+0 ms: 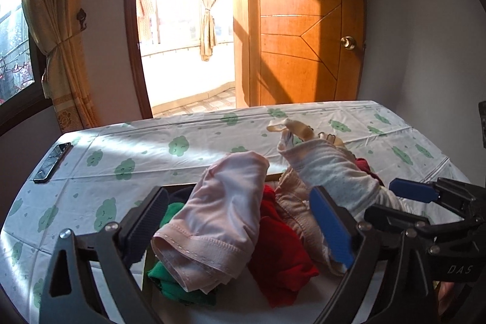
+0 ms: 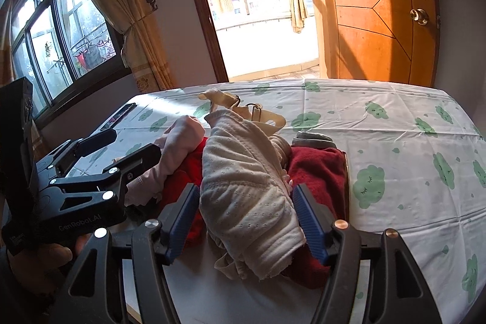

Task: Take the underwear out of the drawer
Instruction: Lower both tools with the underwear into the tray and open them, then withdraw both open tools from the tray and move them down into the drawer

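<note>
Spread wide, the left gripper (image 1: 240, 220) straddles without touching a pale pink cotton brief (image 1: 218, 220) atop the drawer pile, while the right gripper (image 2: 247, 220) pinches a cream quilted undergarment (image 2: 243, 190), so lifting that clear comes next.

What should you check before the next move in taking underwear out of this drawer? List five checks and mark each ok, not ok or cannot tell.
1. Left gripper has its fingers open wide: ok.
2. Pink underwear is gripped by the left gripper: not ok. It lies loose between the fingers.
3. Right gripper is shut on the cream garment: ok.
4. The cream garment's strap, trailing on the tablecloth, is free of snags: cannot tell.
5. Phone lies well away from both grippers: ok.
</note>
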A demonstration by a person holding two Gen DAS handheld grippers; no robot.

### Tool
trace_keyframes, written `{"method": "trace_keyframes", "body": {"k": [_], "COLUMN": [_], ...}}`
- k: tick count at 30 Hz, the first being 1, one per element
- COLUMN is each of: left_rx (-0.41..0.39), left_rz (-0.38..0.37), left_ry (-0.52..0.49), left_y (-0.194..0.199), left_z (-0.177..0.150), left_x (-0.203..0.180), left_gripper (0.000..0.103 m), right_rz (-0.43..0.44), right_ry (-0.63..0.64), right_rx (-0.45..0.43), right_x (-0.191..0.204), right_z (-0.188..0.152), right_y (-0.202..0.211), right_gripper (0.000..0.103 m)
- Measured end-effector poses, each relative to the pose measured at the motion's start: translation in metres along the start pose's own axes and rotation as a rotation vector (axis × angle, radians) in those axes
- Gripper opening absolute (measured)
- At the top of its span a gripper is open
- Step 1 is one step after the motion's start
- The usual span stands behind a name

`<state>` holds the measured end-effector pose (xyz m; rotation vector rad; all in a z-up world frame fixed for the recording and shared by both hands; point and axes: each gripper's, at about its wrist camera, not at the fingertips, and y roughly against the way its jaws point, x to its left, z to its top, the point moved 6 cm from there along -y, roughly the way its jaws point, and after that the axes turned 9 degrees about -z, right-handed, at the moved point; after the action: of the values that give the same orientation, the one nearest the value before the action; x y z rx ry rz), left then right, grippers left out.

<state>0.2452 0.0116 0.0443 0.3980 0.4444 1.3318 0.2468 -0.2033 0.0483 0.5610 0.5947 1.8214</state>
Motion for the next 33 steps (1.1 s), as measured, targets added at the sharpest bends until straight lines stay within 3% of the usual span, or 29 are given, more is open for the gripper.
{"method": "trace_keyframes", "body": {"k": [5, 17, 33], "left_rx": [-0.013, -0.023, -0.044], "left_rz": [-0.007, -0.013, -0.038], "left_ry": [0.015, 0.038, -0.015], "left_y": [0.015, 0.045, 0.097], "left_z": [-0.001, -0.012, -0.051], "left_x": [-0.003, 0.0, -0.022], "left_gripper": [0.102, 0.103, 0.103], "right_rz": [0.003, 0.013, 0.097], "right_ry": [0.008, 0.054, 0.038], "right_rx": [-0.003, -0.015, -0.053], "right_x": [0.003, 0.006, 0.022], "right_z": [-0.006, -0.03, -0.065], "right_y": [0.011, 0.048, 0.09], "right_gripper": [0.066, 0.066, 0.067]}}
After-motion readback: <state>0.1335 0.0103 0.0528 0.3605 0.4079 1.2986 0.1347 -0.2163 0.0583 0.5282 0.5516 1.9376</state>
